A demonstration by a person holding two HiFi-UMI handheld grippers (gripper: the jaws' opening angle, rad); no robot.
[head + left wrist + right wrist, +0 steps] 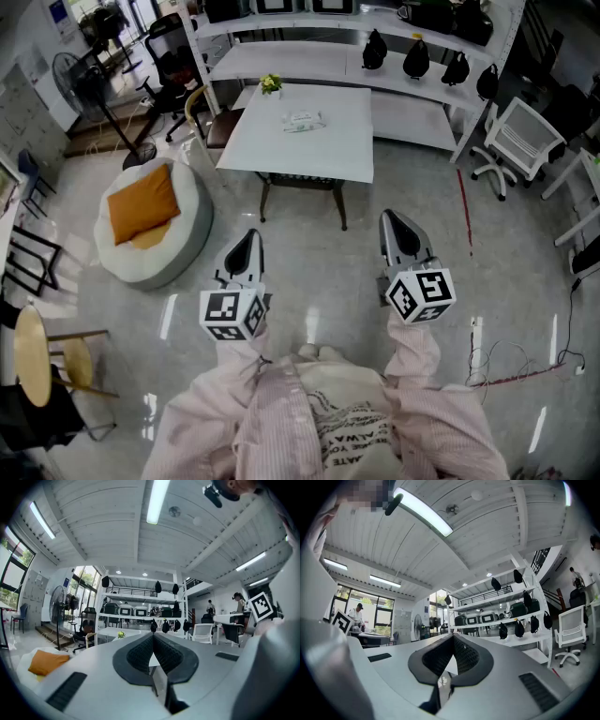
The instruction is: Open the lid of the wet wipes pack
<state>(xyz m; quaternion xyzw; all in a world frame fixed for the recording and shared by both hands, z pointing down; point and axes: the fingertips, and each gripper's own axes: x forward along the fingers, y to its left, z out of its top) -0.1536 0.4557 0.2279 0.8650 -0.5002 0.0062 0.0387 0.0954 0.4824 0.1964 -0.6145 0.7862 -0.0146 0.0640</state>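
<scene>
Task not started. The wet wipes pack [303, 120] lies on the white bench [337, 150], well ahead of you across open floor. Its lid is too small to read.

Your left gripper [247, 246] and right gripper [397, 232] both have jaws together, nothing between.

Left to do: approach, steady the pack, lift the lid.

A small plant [271, 83] sits near the pack. The beanbag [187, 220] stands off left, out of your path.

On the far table [281, 155], the wet wipes pack [305, 121] is too small to tell lid or print. Yellow item [271, 84] at the table corner is too small to identify. In the left gripper view the left gripper [153, 635] hides most of the tabletop, and the pack can't be made out. Sleeves [412, 375] are cut off by the bottom edge.
</scene>
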